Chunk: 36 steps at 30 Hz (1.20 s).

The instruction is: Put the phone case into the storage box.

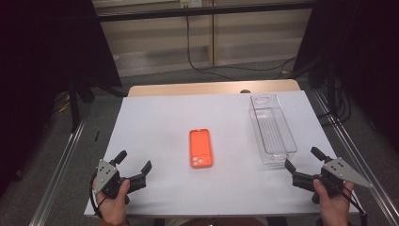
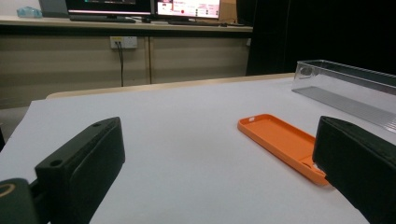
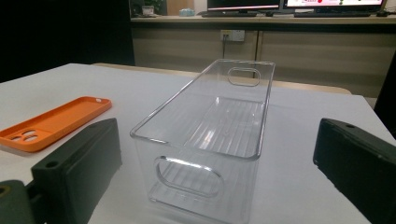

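Note:
An orange phone case (image 1: 201, 148) lies flat, hollow side up, in the middle of the white table (image 1: 160, 117). To its right stands an empty clear plastic bin (image 1: 272, 129), long side running away from me. My left gripper (image 1: 134, 162) rests near the front left corner, jaws wide apart, nothing between them; its own view has the phone case (image 2: 282, 142) ahead to the right and the bin (image 2: 348, 86) beyond. My right gripper (image 1: 301, 157) sits at the front right, open and empty, just in front of the bin's (image 3: 210, 135) near end, with the case (image 3: 51, 123) off to the left.
Metal rails (image 1: 61, 165) run along both sides of the table. Beyond the far edge there is a wooden strip (image 1: 214, 88), a cabinet wall with a dangling black cable (image 1: 190, 52), and dark stands on either side. Monitors (image 2: 187, 8) sit on a far counter.

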{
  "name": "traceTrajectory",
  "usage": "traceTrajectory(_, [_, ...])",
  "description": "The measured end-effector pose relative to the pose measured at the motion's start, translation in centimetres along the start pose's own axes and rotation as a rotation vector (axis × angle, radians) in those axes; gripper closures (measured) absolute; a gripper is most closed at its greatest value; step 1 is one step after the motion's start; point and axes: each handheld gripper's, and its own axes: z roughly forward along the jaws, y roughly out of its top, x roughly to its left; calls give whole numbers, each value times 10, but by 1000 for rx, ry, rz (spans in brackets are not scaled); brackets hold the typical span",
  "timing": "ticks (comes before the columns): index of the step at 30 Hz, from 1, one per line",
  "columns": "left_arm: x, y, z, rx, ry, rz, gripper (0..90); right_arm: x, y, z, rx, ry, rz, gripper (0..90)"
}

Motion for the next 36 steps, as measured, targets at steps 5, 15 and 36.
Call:
traceTrajectory(5, [1,0,1,6,2,-13,29,0,0,0,2,6,-2,2])
traceTrajectory(15, [1,2,5,21,-47,-14,25,-1,-1,0,0,10,9,2])
traceTrajectory(36, [-8,12,21,45,-170,8,29,-1,-1,1,4,7,12,3])
